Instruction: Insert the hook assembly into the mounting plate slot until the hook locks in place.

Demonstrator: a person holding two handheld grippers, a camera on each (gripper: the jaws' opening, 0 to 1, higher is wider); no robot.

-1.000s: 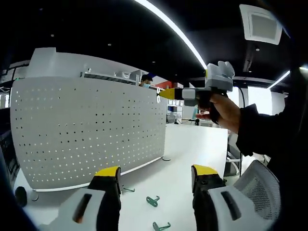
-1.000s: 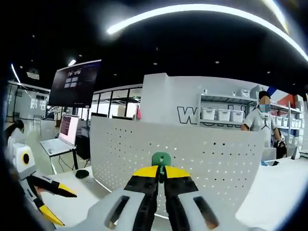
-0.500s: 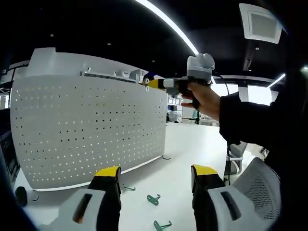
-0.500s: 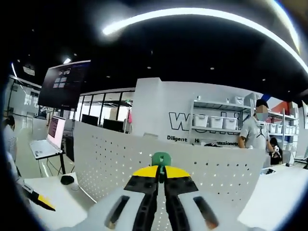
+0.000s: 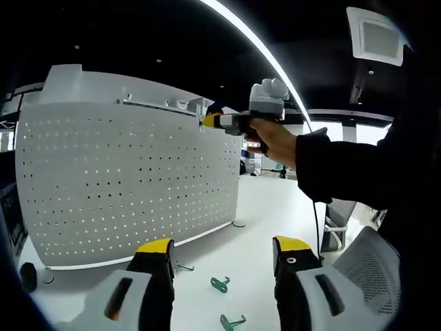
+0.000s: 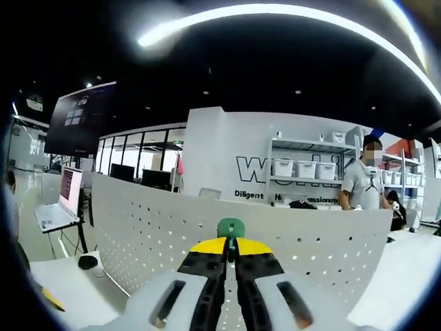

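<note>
Left gripper view looks up low from the table; right gripper view nearer — both face the pegboard (image 5: 131,179).

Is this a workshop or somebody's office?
Probably an open-plan office or lab: shelves of white bins stand against a lettered wall, a laptop sits on a desk, and a white pegboard stands on the white table.

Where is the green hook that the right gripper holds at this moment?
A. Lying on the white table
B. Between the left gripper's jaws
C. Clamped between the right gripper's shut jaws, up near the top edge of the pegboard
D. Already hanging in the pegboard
C: in the right gripper view the green hook sticks out between the shut yellow tips of the right gripper, before the pegboard.
</note>
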